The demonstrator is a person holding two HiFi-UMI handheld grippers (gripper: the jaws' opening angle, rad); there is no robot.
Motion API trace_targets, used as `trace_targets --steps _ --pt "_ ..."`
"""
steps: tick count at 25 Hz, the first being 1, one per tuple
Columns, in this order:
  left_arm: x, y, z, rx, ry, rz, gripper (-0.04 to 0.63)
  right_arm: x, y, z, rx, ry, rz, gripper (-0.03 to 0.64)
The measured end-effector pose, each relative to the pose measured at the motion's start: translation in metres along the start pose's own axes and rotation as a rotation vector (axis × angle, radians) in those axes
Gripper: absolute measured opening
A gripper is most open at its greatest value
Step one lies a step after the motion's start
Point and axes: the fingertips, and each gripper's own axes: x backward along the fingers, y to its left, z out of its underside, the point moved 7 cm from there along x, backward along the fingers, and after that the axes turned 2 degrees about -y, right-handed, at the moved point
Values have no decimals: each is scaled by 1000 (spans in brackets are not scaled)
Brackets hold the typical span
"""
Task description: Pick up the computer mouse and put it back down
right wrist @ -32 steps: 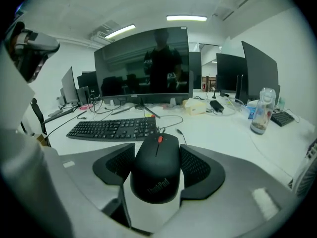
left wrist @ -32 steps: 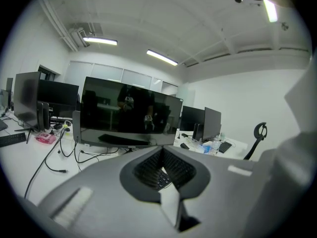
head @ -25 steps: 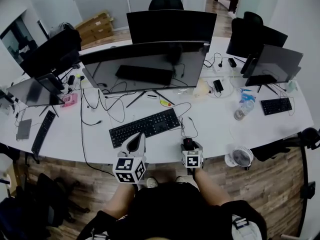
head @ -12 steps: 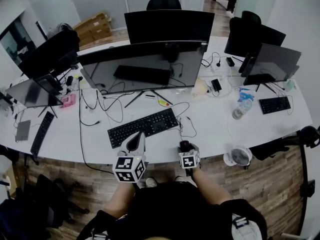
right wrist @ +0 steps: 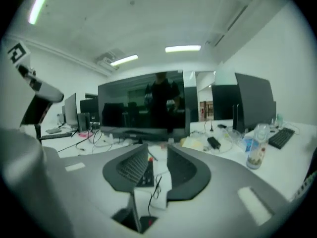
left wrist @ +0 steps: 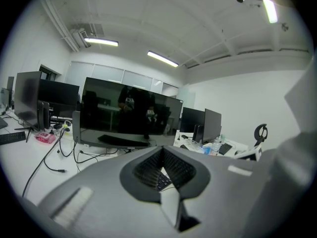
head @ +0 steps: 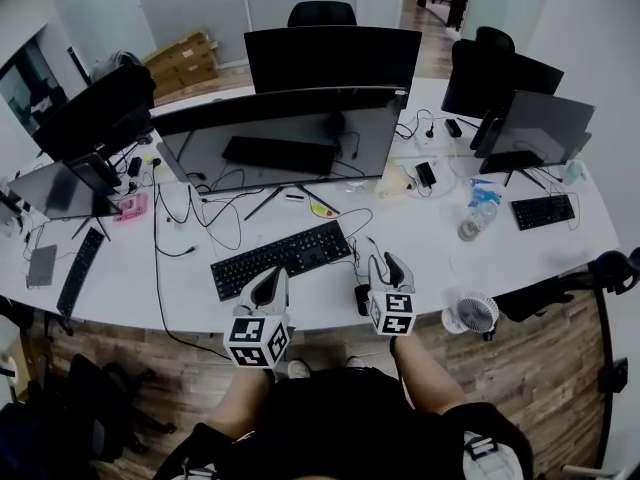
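Note:
The black computer mouse (head: 361, 299) lies on the white desk (head: 430, 258) near its front edge, with its thin cable running back toward the keyboard (head: 280, 256). My right gripper (head: 388, 267) hangs above and just right of the mouse, clear of it. Its jaws are closing with a gap still between them, and in the right gripper view (right wrist: 153, 150) only the keyboard and cable show through that gap. My left gripper (head: 270, 283) rests at the desk's front edge before the keyboard, its tips together and holding nothing (left wrist: 161, 150).
A wide dark monitor (head: 270, 138) stands behind the keyboard amid loose cables. A small white fan (head: 470, 315) sits at the desk edge to the right, a plastic bottle (head: 470, 223) beyond it. More monitors and keyboards line both ends of the desk.
My right gripper has lifted up off the mouse and its jaws have narrowed. The mouse stays on the desk. The left gripper has not moved.

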Motion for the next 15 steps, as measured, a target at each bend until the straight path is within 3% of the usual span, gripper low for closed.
trace_targets --steps 2,5,7,15 --pt "0 -2 -1 -2 -6 3 54 15 -2 -49 26 -151 24 3" --pt "2 -3 -4 -2 -21 7 54 37 5 -108 85 -303 8 -3" --pt "3 -3 -6 0 -35 7 54 49 12 -131 127 -349 -12 -3" --pt "4 -4 -10 2 -61 16 54 61 26 -136 127 -347 -39 -3"
